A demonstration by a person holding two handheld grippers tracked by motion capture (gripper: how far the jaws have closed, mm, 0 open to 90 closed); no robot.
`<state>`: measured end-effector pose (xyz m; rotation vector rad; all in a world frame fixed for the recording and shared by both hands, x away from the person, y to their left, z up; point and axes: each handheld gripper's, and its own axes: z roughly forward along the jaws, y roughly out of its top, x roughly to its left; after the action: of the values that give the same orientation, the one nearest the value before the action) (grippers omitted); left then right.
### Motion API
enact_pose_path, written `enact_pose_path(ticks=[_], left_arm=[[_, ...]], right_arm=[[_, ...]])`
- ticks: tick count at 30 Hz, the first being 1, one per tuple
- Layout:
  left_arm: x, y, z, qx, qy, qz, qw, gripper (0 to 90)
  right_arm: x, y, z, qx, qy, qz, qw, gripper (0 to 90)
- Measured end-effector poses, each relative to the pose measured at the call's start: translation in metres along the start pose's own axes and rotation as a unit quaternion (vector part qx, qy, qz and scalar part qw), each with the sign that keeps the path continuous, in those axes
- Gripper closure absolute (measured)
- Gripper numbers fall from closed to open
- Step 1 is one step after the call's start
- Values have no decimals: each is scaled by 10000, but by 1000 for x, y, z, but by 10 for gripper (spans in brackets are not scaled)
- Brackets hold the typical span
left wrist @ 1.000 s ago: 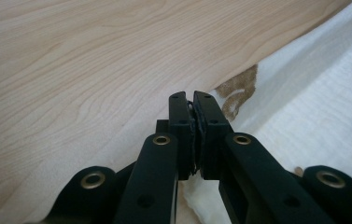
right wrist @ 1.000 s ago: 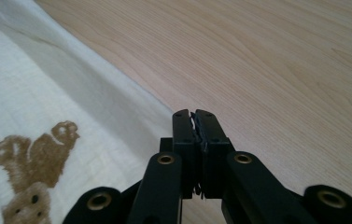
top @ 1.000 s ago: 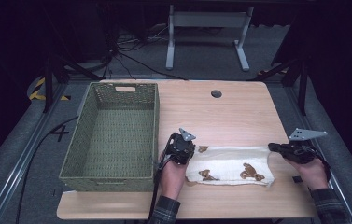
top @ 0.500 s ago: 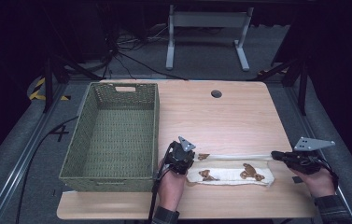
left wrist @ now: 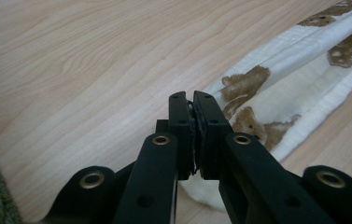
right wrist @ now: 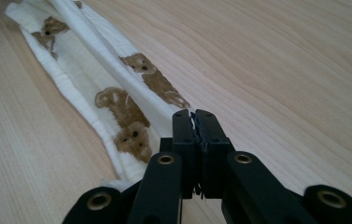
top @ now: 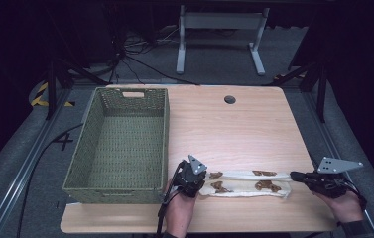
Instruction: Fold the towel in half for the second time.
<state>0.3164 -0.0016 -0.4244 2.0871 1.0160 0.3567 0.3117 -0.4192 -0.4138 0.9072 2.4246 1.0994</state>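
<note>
Left gripper (top: 200,184) and right gripper (top: 296,175), seen from the high view, sit at opposite ends of a folded white cloth (top: 246,183) near the table's (top: 234,129) front edge, a green woven basket (top: 120,144) just left of it. Left gripper view: jaws pressed together on the cloth's (left wrist: 276,100) end, brown bear prints visible. Right gripper view: jaws likewise clamped on the cloth (right wrist: 94,93), bare wood beyond.

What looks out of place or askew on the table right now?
Nothing stands out. The bear-print cloth lies folded in a narrow strip between the left gripper and right gripper, both shut. The green basket sits square, undamaged.
</note>
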Motion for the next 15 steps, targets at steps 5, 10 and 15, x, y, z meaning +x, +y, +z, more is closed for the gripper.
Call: enact_pose_path(ticks=[5, 10, 15], left_arm=[[-2, -7, -3, 46, -110, 76, 9999, 867], [-4, -14, -2, 126, -159, 109, 9997, 867], [-5, -22, 0, 267, -239, 71, 9993, 865]], right_arm=[[6, -6, -4, 22, 110, 12, 9999, 875], [10, -12, -2, 122, 204, -3, 9997, 875], [16, -18, -1, 258, 298, -40, 9992, 872]])
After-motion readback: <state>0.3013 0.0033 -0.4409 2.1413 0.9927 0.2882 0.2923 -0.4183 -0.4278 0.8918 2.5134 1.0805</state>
